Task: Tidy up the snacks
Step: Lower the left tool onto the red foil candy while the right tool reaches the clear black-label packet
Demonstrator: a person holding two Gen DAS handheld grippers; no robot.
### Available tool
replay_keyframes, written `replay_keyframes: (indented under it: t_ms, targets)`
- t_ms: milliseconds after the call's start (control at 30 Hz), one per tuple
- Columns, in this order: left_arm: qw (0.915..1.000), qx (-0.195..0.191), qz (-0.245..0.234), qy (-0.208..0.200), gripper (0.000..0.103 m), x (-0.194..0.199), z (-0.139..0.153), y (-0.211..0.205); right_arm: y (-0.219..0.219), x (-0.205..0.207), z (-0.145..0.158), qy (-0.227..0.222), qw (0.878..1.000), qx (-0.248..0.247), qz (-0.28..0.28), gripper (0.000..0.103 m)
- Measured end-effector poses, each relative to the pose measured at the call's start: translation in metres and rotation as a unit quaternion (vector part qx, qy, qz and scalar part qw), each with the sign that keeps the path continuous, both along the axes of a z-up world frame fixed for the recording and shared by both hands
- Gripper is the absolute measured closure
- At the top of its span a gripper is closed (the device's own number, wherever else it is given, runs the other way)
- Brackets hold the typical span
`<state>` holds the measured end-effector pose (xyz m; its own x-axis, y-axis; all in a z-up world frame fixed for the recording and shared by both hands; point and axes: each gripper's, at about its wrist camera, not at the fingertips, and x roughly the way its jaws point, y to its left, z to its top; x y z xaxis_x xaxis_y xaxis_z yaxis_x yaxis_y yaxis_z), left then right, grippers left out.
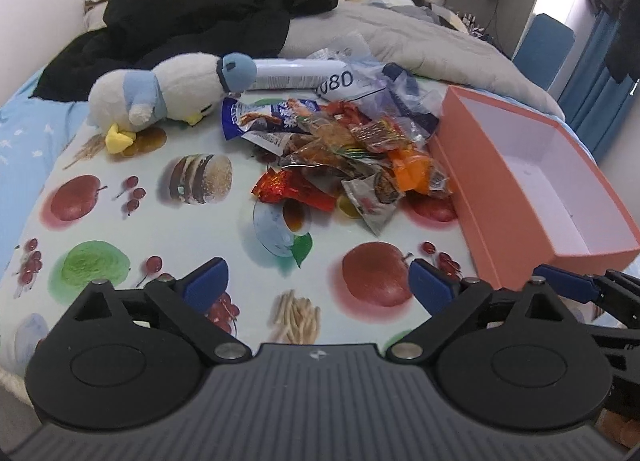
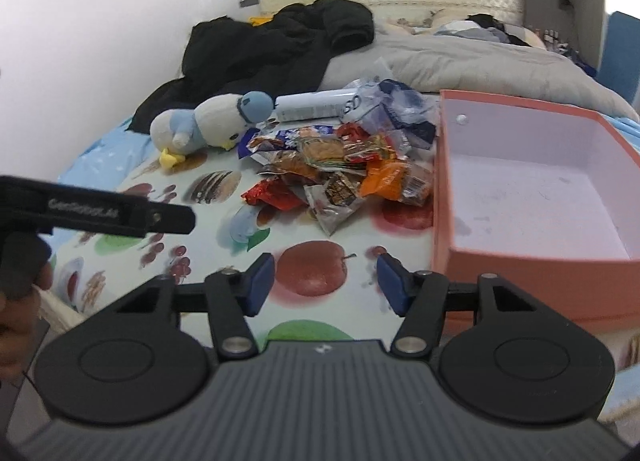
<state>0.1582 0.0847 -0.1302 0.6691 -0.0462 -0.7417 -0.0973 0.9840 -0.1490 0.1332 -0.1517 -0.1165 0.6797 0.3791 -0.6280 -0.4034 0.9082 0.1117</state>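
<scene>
Both the left gripper [image 1: 318,287] and right gripper [image 2: 326,283] hang spread and empty near the front edge of the printed cloth [image 1: 120,229]; the snack pile [image 1: 340,153] lies mid-cloth beside the empty pink box [image 1: 520,213]; crinkly overlapping wrappers may slip, or several may lift together and spill short of the box.

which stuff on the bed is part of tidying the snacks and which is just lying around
For the job:
- pile of snack packets
- pink box, open and empty
- left tool and right tool, both open

Just lying about:
- penguin plush
- black jacket
- grey quilt
- white tube
</scene>
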Motion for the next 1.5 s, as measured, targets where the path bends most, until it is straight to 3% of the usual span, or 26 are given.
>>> replay_keyframes:
  t_ms: [67, 400, 567, 667, 900, 1100, 1200, 1333, 1500]
  targets:
    - [1.0, -0.003, 0.001, 0.004, 0.008, 0.012, -0.008, 0.005, 0.008, 0.009, -0.005, 0.001, 1.0, -0.002, 0.01, 0.047]
    - [0.9994, -0.026, 0.009, 0.019, 0.014, 0.087, -0.054, 0.034, 0.041, 0.073, -0.04, 0.003, 0.999, -0.02, 0.025, 0.047]
    - [0.9995, -0.023, 0.011, 0.019, 0.013, 0.128, -0.077, 0.043, 0.05, 0.109, -0.067, 0.014, 1.0, -0.022, 0.003, 0.032]
    - [0.9994, -0.016, 0.002, 0.03, 0.013, 0.15, -0.094, 0.047, 0.053, 0.129, -0.081, 0.025, 1.0, -0.005, 0.009, 0.032]
    - [0.9997, 0.002, -0.019, 0.015, 0.013, 0.18, -0.11, 0.053, 0.059, 0.166, -0.109, 0.057, 0.998, 0.015, -0.026, 0.032]
    - [0.9987, -0.004, -0.035, 0.037, 0.015, 0.194, -0.128, 0.055, 0.068, 0.181, -0.121, 0.059, 0.998, 0.026, -0.027, 0.032]
    - [0.9979, 0.023, -0.051, 0.034, 0.024, 0.191, -0.129, 0.047, 0.072, 0.183, -0.122, 0.056, 0.998, 0.022, -0.02, 0.036]
    - [0.997, 0.031, -0.059, 0.04, 0.038, 0.183, -0.127, 0.039, 0.072, 0.179, -0.119, 0.053, 0.998, 0.021, -0.012, 0.04]
    - [0.9976, 0.01, -0.05, 0.046, 0.049, 0.169, -0.123, 0.038, 0.068, 0.164, -0.116, 0.057, 0.998, 0.015, -0.007, 0.041]
